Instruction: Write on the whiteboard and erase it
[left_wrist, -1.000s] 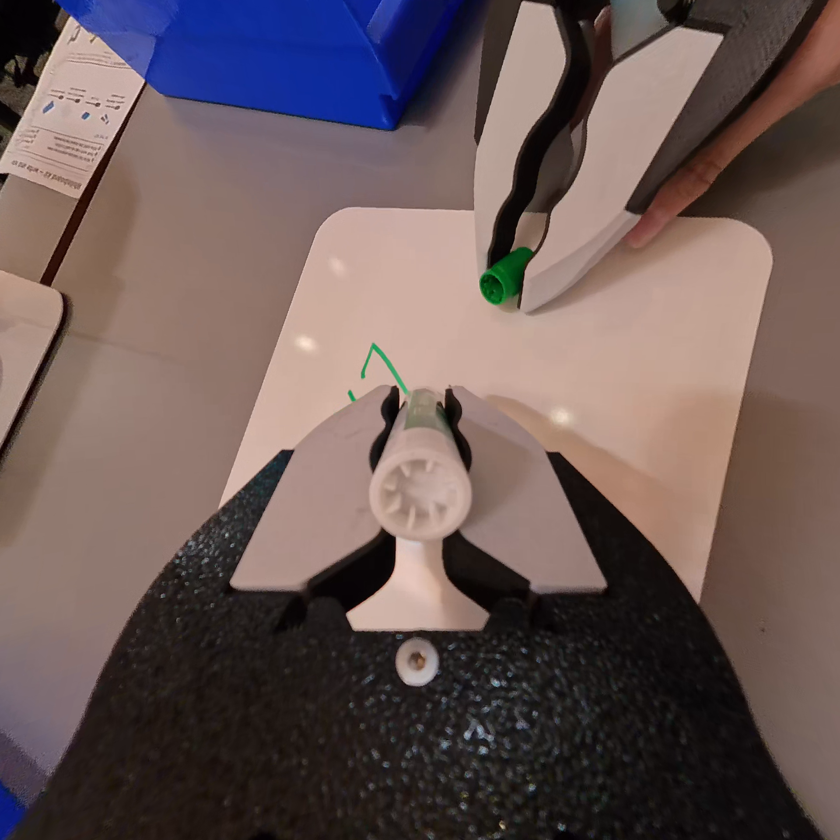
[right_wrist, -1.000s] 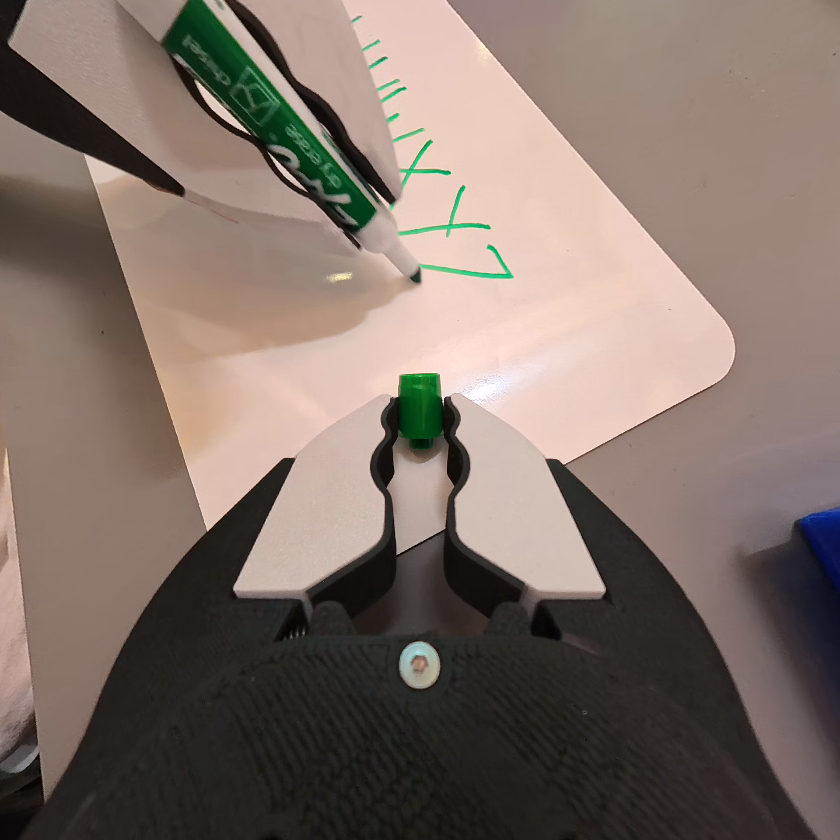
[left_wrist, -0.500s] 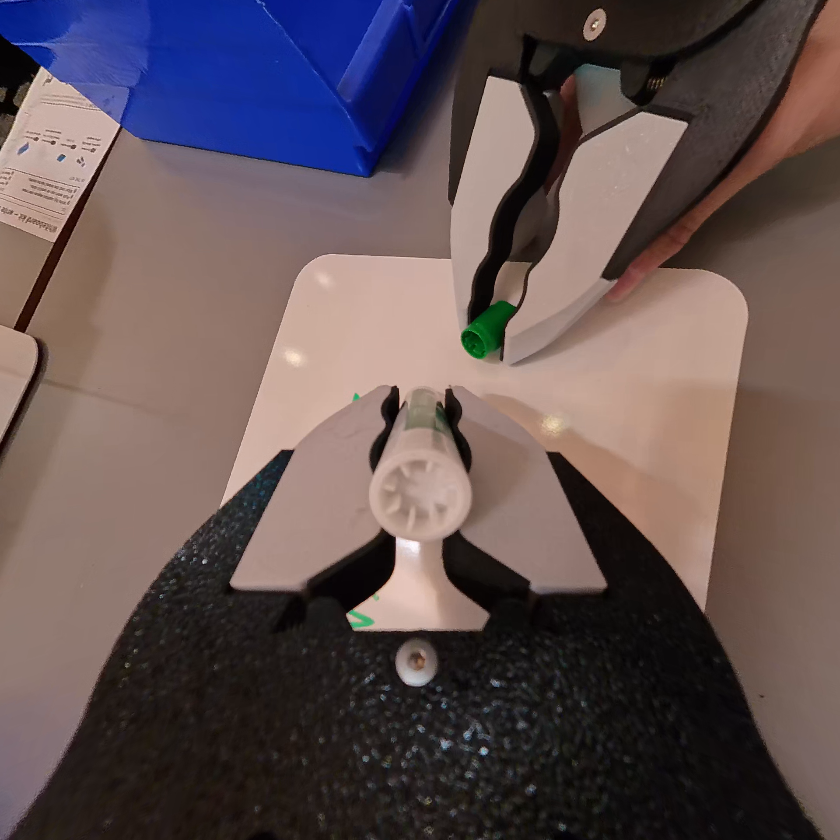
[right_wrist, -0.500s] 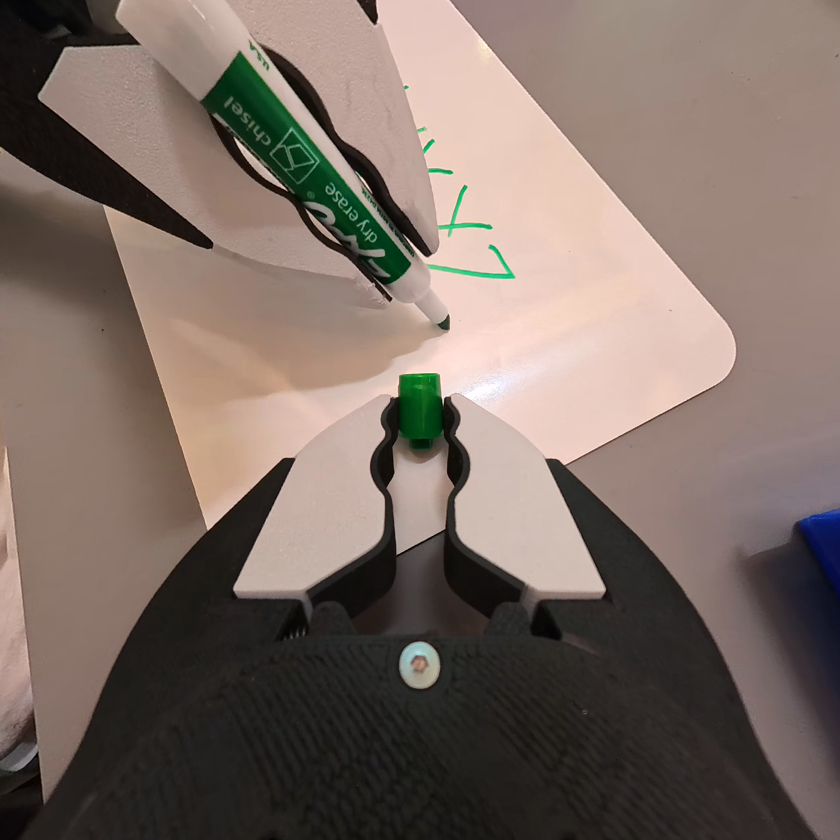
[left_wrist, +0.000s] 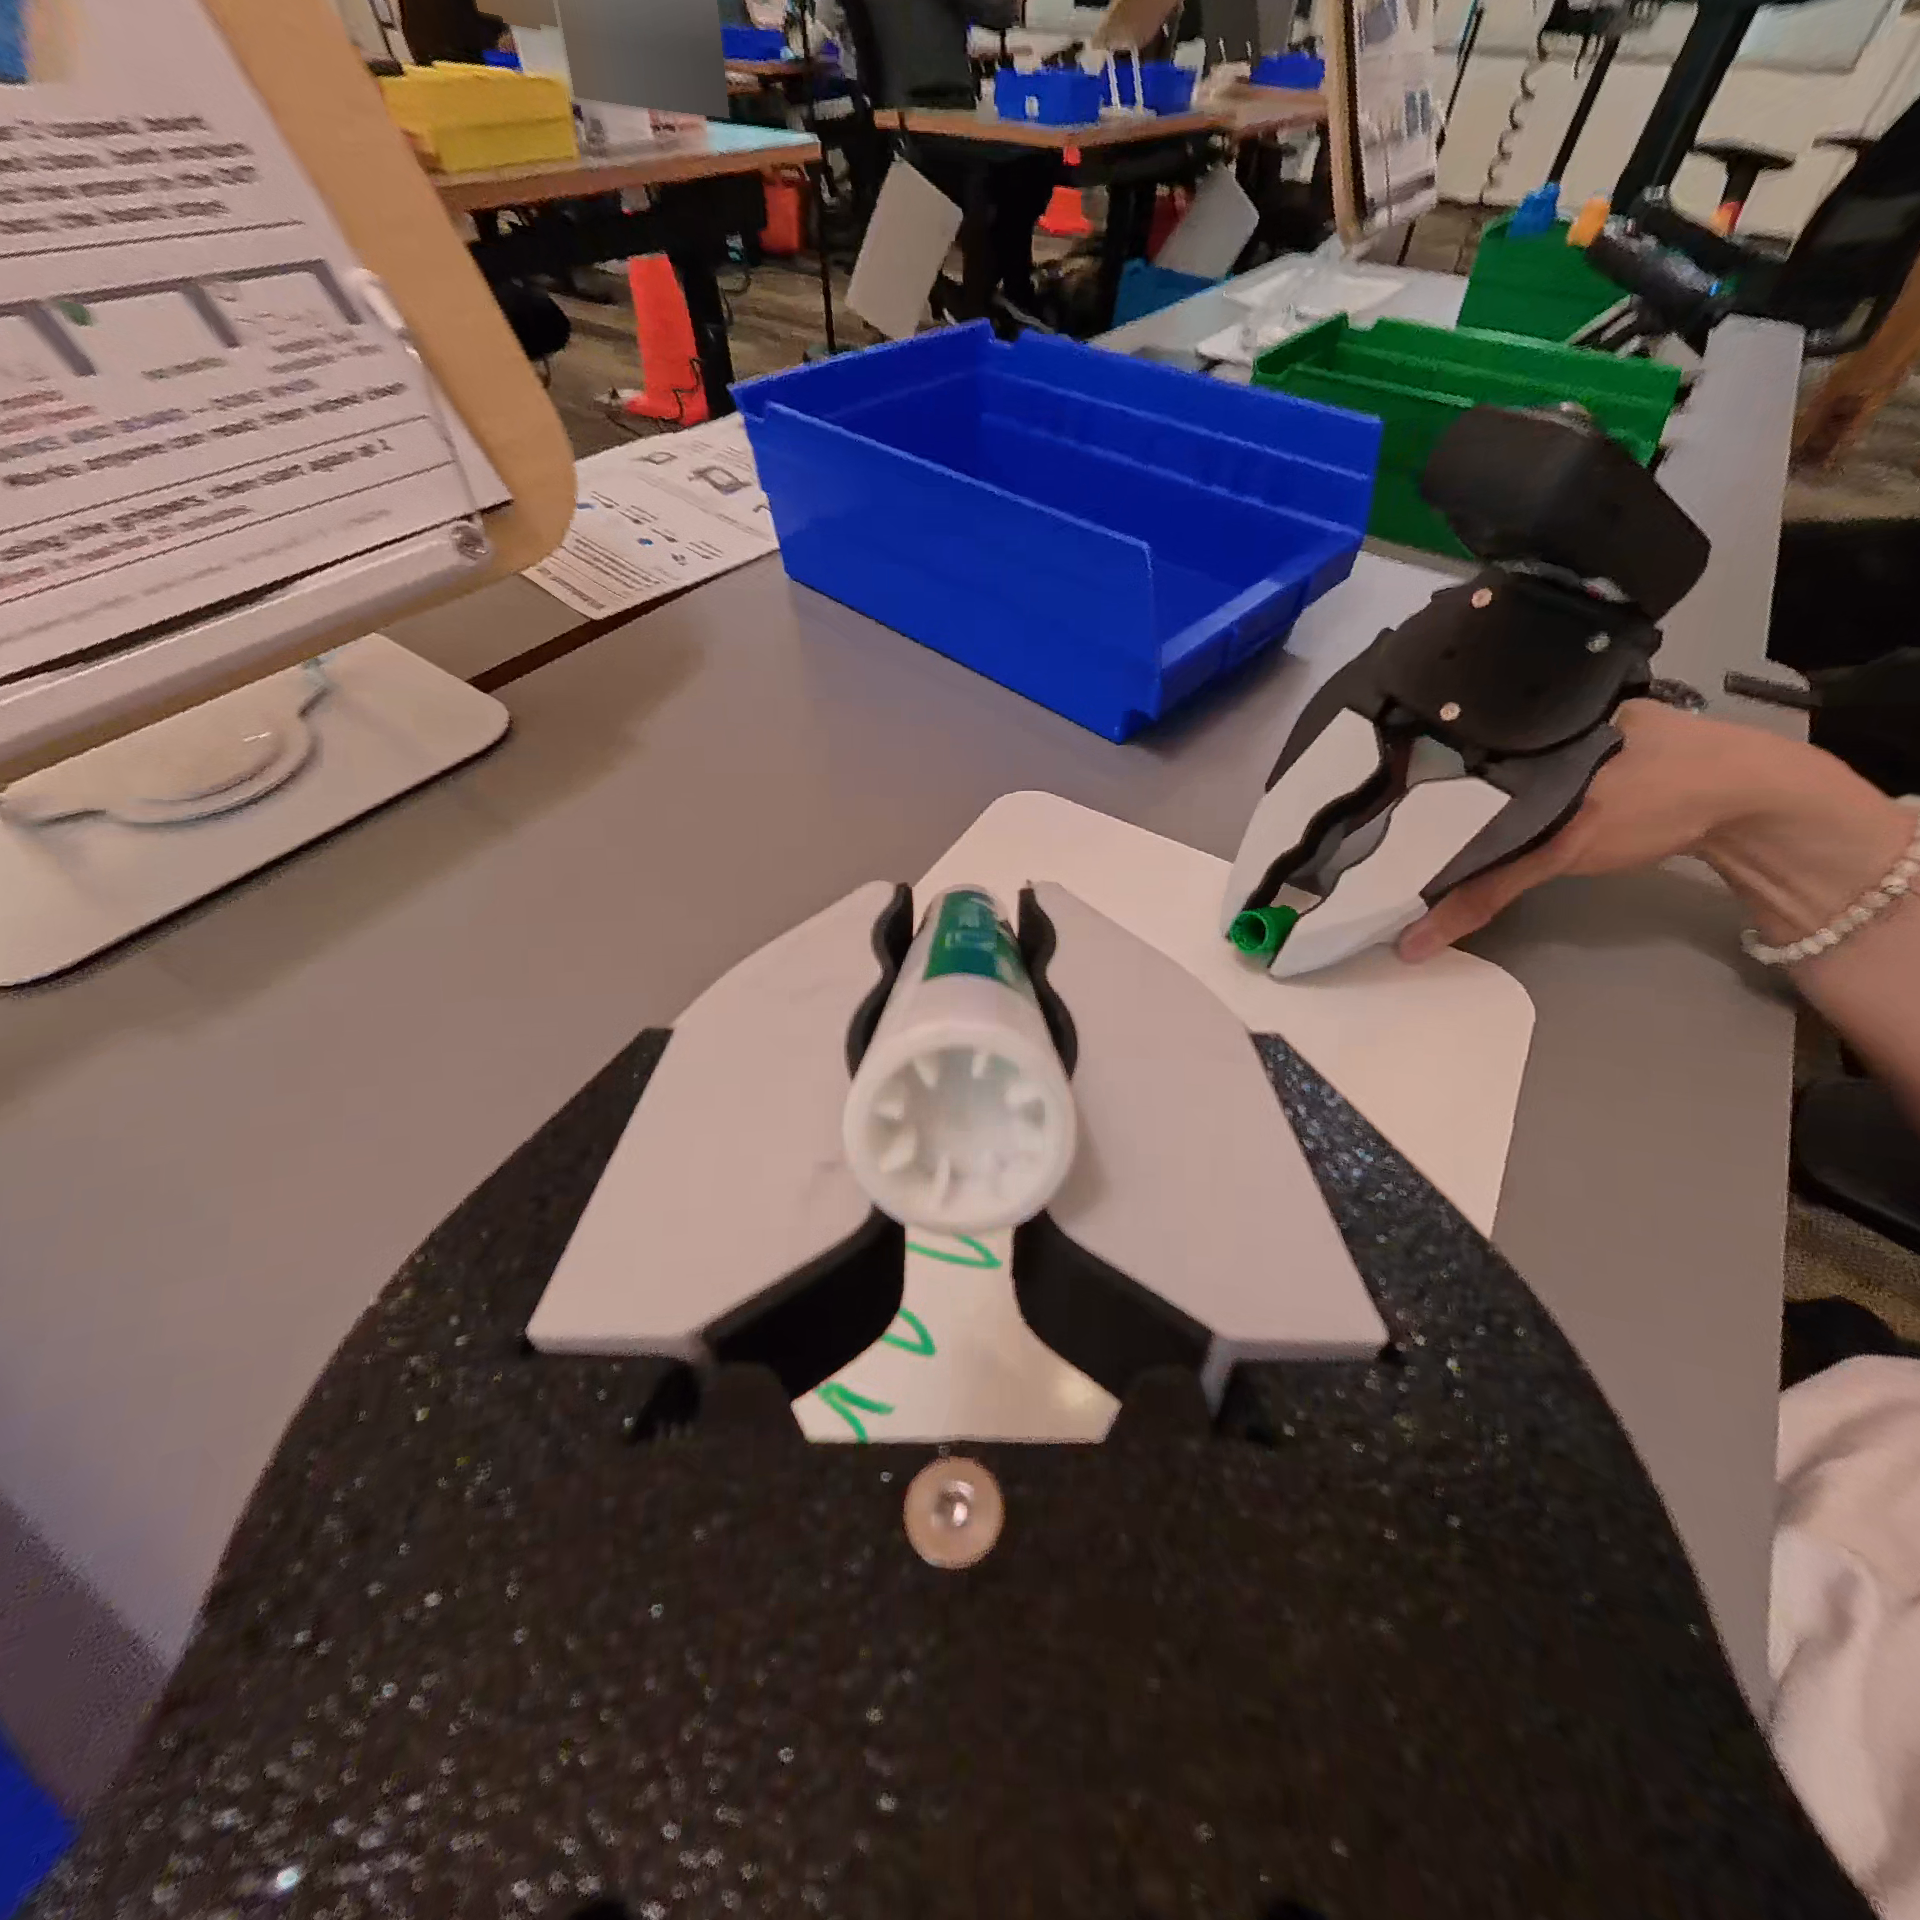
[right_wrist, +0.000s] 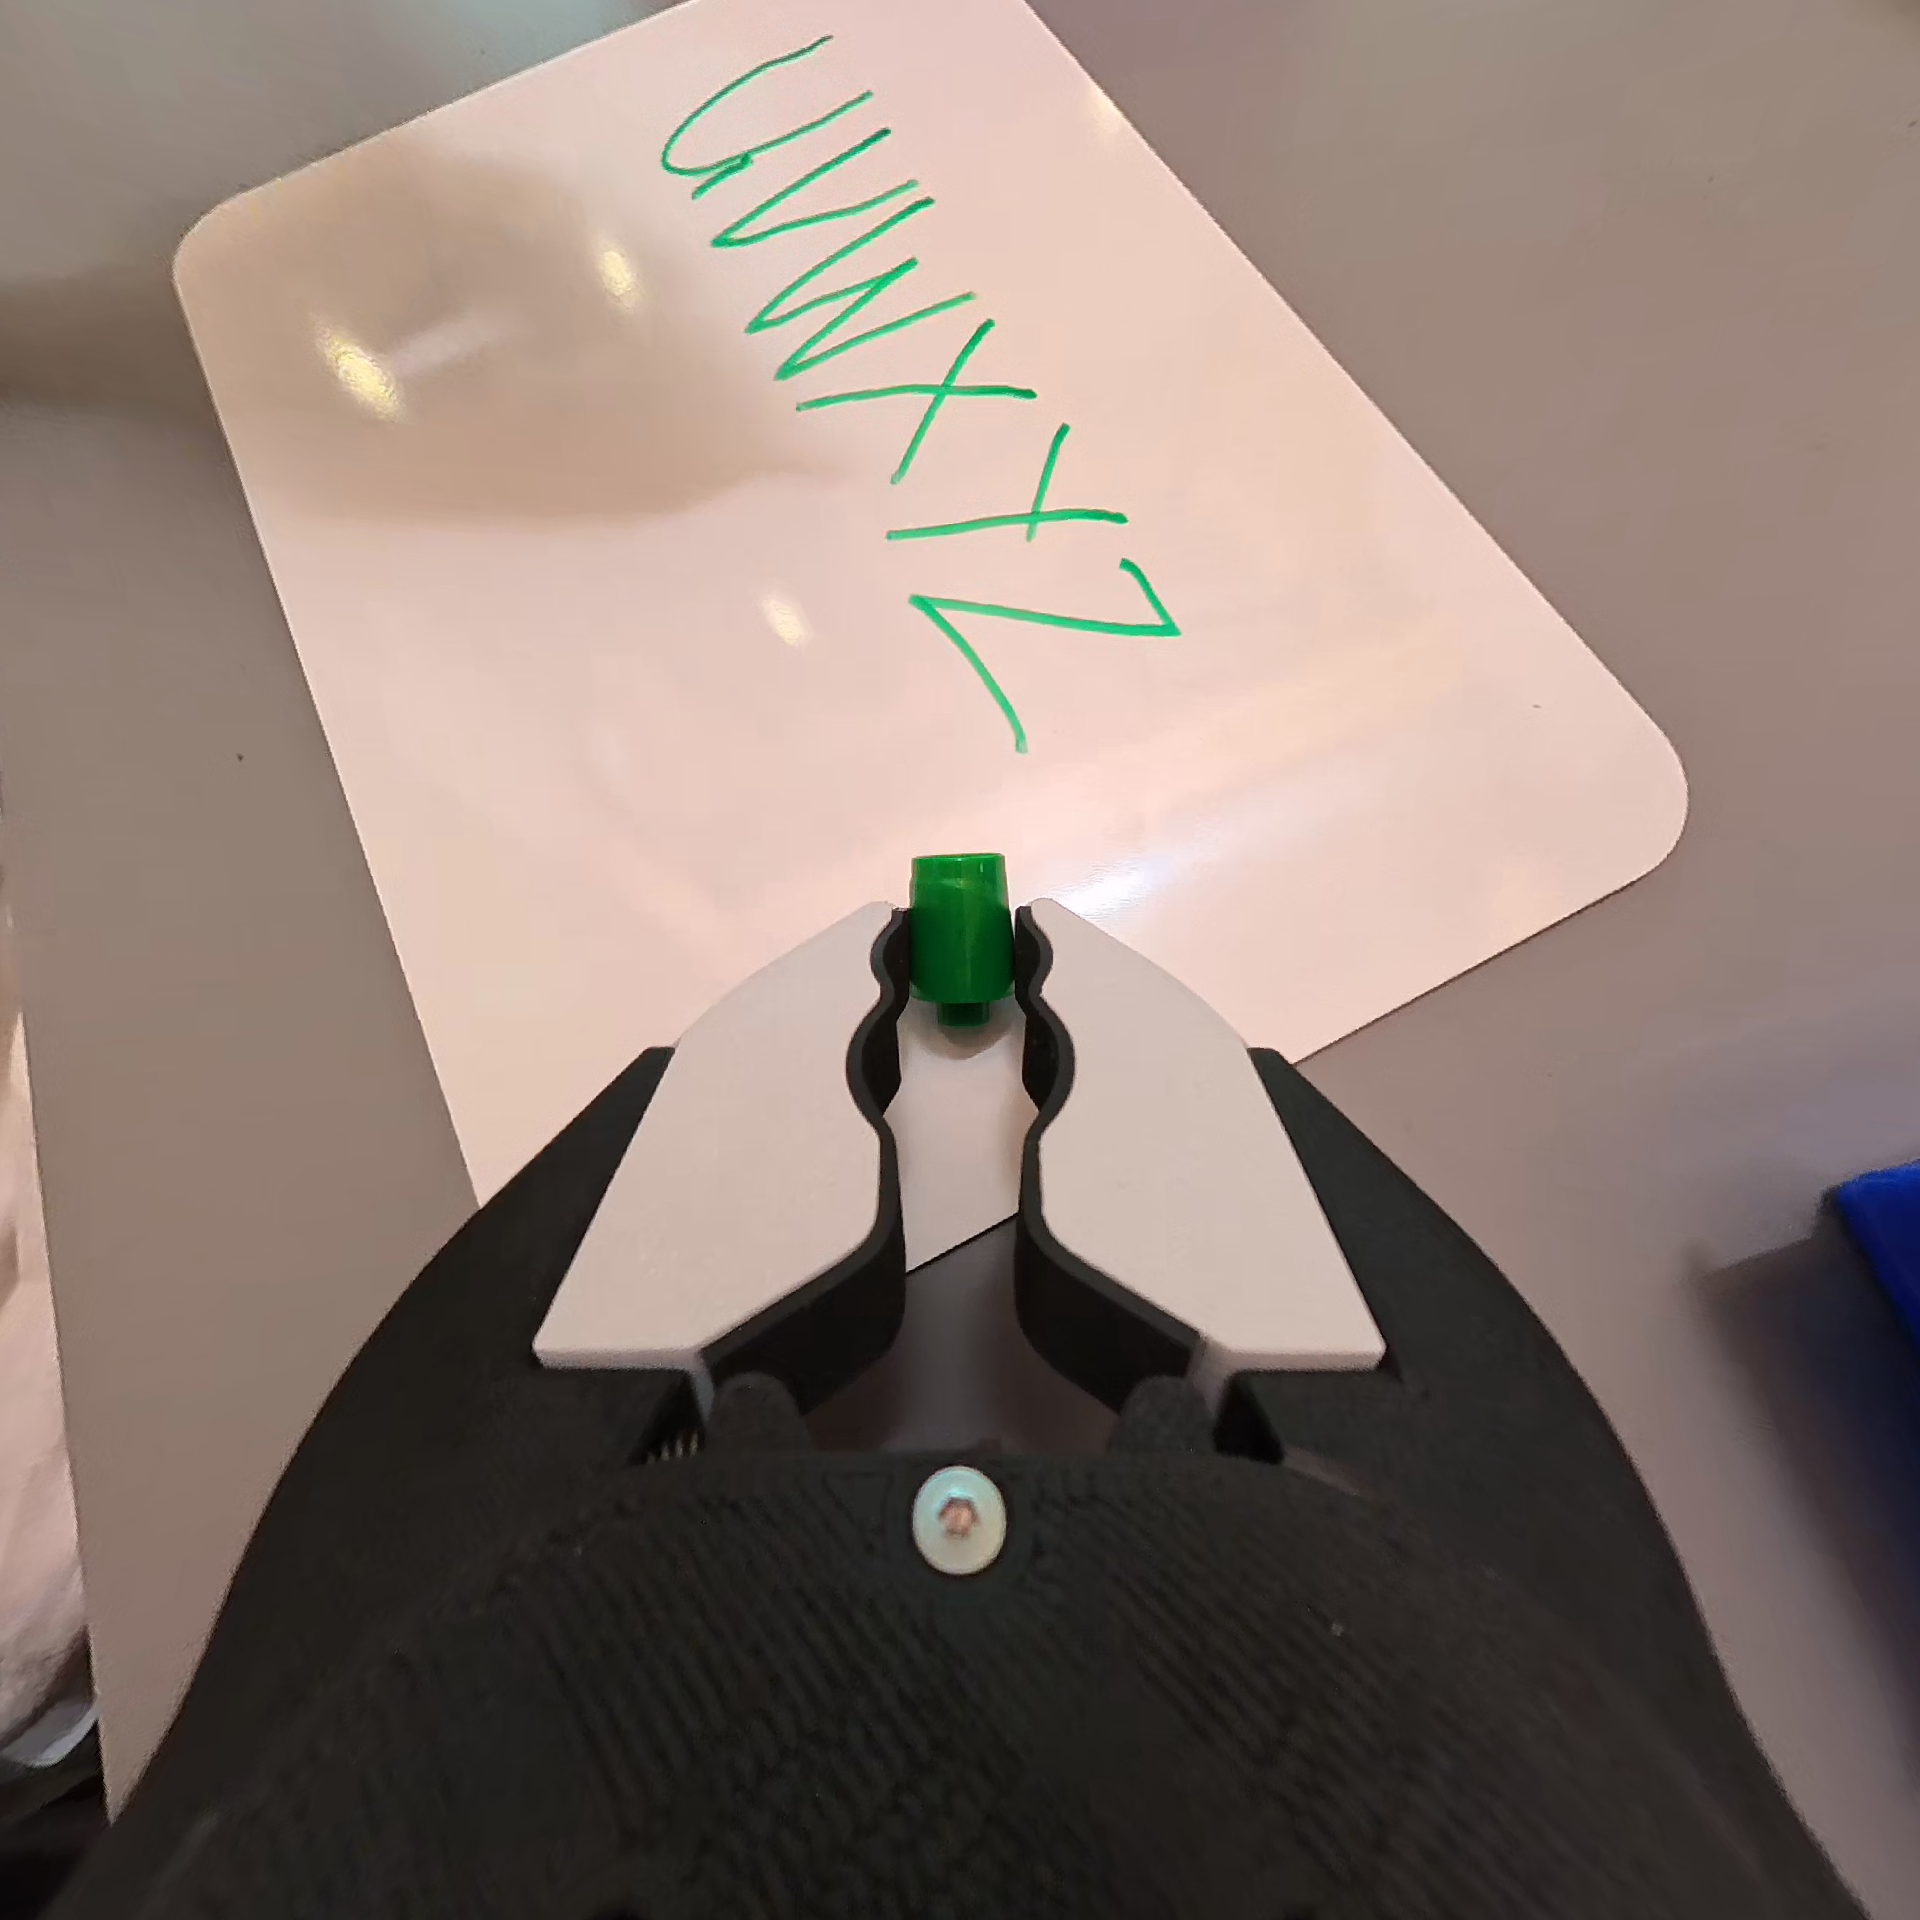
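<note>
A small white whiteboard (right_wrist: 582, 665) with green writing (right_wrist: 935, 416) lies flat on the grey table; it also shows in the left wrist view (left_wrist: 1382, 1049). My left gripper (left_wrist: 961, 894) is shut on a white and green marker (left_wrist: 961, 1070), lifted off the board and tilted up; the marker's tip is hidden. My right gripper (right_wrist: 958, 914) is shut on the green marker cap (right_wrist: 958, 935) and rests its tips on the board's near corner. It shows in the left wrist view (left_wrist: 1273, 940) with the cap (left_wrist: 1259, 928), held by a hand.
A blue bin (left_wrist: 1060, 540) stands behind the whiteboard, a green bin (left_wrist: 1455, 384) farther back. A stand with a printed sheet (left_wrist: 187, 395) and its flat base (left_wrist: 249, 748) are at the left. A paper sheet (left_wrist: 665, 520) lies by the blue bin. The tips of one gripper are about 20 cm away from the tips of the other.
My left gripper lifted the marker off the board and tilted up, so it has left the right wrist view and the whole writing shows. The right gripper has stayed put.
</note>
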